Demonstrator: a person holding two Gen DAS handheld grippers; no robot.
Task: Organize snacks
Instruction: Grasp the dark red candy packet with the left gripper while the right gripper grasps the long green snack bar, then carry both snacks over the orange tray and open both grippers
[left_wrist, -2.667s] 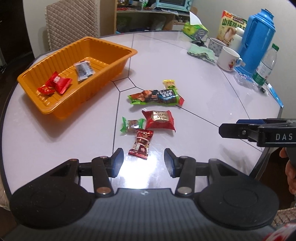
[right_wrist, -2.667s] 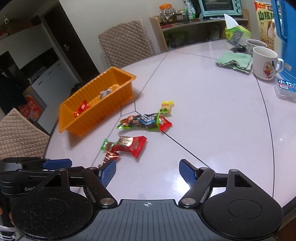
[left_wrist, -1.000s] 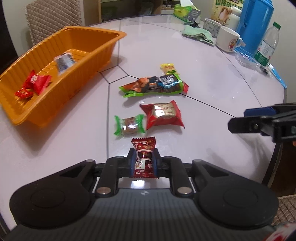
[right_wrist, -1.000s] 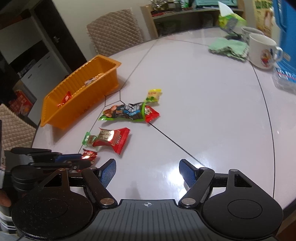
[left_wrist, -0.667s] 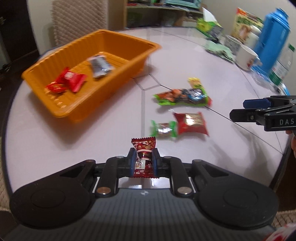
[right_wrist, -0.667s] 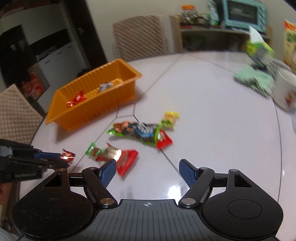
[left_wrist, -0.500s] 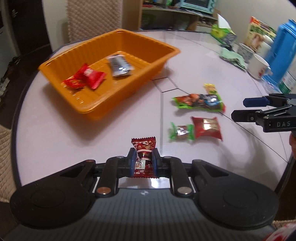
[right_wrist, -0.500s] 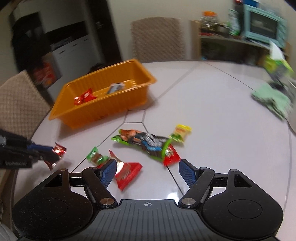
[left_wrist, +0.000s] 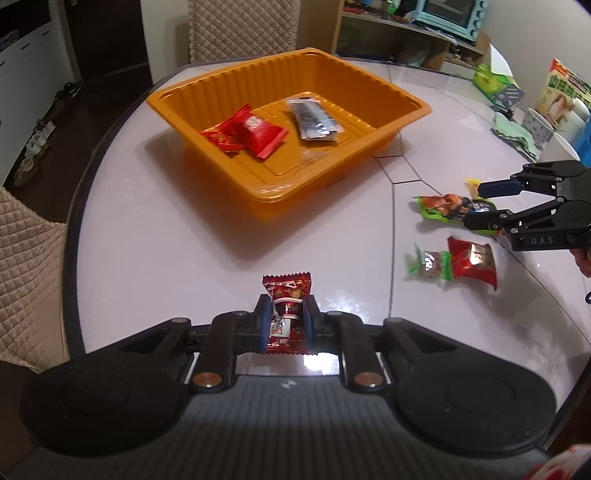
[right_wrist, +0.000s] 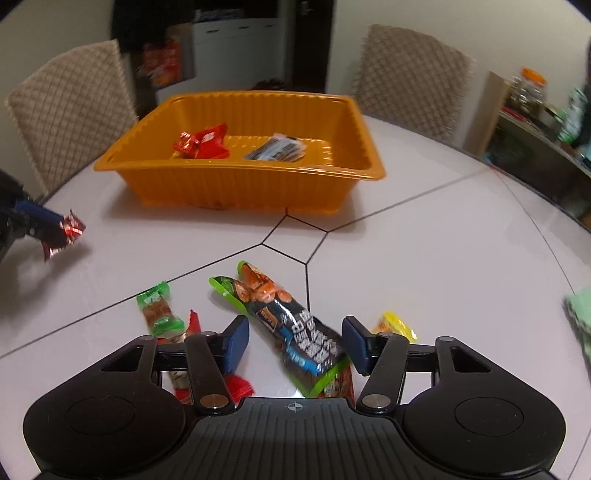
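Observation:
My left gripper is shut on a small dark red candy and holds it above the table, short of the orange tray. Red packets and a grey packet lie in the tray. My right gripper hangs low over a long green and blue snack packet. Its jaws are closing with the packet between them, and the pads stand clear of it. A green-wrapped candy, a red packet and a yellow candy lie beside it.
Quilted chairs stand behind the round white table. A green cloth, a mug and a snack box sit at the far right. A shelf with a toaster oven lines the wall.
My left gripper has carried the dark red candy off the table and swung toward the tray. My right gripper has rolled, dropped over the long packet, and its jaws have narrowed.

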